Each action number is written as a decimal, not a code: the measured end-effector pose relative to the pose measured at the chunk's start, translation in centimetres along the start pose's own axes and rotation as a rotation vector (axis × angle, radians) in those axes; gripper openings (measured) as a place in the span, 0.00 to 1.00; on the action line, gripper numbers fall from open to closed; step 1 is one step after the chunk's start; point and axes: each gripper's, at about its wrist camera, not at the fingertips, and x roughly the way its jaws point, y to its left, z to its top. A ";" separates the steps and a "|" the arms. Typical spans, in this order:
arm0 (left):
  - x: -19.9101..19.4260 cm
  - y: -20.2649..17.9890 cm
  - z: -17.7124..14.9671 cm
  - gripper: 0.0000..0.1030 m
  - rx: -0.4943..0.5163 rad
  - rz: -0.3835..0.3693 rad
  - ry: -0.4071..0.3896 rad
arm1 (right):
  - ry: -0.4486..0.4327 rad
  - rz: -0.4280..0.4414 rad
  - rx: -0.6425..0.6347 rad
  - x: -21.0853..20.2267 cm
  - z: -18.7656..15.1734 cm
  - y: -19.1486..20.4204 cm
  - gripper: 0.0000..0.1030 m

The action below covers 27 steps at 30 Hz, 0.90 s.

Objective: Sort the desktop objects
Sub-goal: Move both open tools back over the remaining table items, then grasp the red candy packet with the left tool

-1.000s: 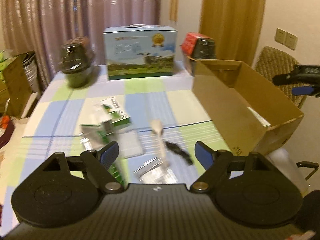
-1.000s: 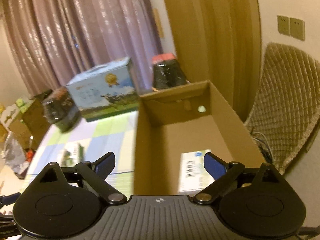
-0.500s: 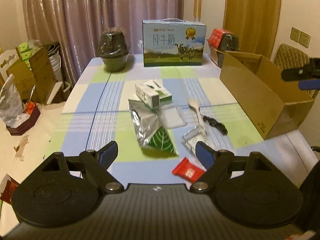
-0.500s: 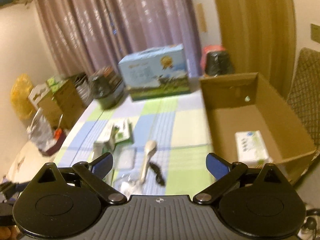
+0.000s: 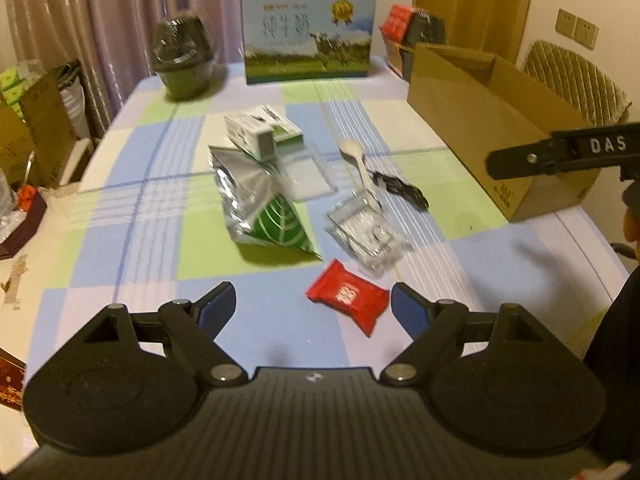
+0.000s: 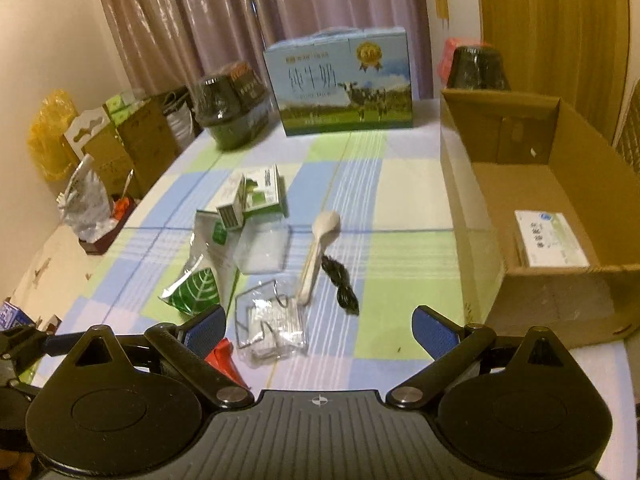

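Observation:
Loose items lie mid-table on the checked cloth: a silver and green foil bag (image 5: 262, 210), small white and green boxes (image 5: 260, 134), a flat clear lid (image 5: 310, 174), a pale spoon (image 5: 358, 160), a black cord (image 5: 402, 190), a clear plastic packet (image 5: 368, 232) and a red candy wrapper (image 5: 348, 296). My left gripper (image 5: 312, 308) hovers open just short of the red wrapper, nothing between its fingers. My right gripper (image 6: 318, 326) is open above the clear packet (image 6: 272, 328), holding nothing. The open cardboard box (image 6: 532, 216) at right contains a white carton (image 6: 548, 240).
A blue milk carton case (image 5: 308, 40) and two dark wrapped tubs (image 5: 184, 60) (image 6: 476, 66) stand at the table's far end. Boxes and bags (image 6: 116, 140) crowd the floor at left. A wicker chair (image 5: 576, 80) sits behind the cardboard box.
Both grippers pulled back from the cardboard box and swung left over the table's loose items. The red wrapper came into view by my left gripper. Both stayed open.

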 end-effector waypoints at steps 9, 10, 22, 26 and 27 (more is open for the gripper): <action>4.9 -1.6 -0.7 0.76 -0.017 -0.035 0.083 | 0.052 0.013 -0.043 4.0 -0.5 -0.8 0.94; 5.4 -1.7 -0.8 0.75 -0.016 -0.038 0.089 | 0.059 0.010 -0.047 4.4 -0.5 -0.9 0.94; 9.1 -2.5 -0.7 0.75 0.362 -0.138 0.132 | 0.119 0.035 -0.068 6.7 -1.3 -1.6 0.94; 10.0 -2.0 -0.7 0.73 0.457 -0.186 0.160 | 0.124 0.039 -0.126 7.0 -1.5 -0.7 0.94; 10.2 -1.7 -0.6 0.73 0.469 -0.204 0.158 | 0.127 0.044 -0.147 7.1 -1.6 -0.4 0.94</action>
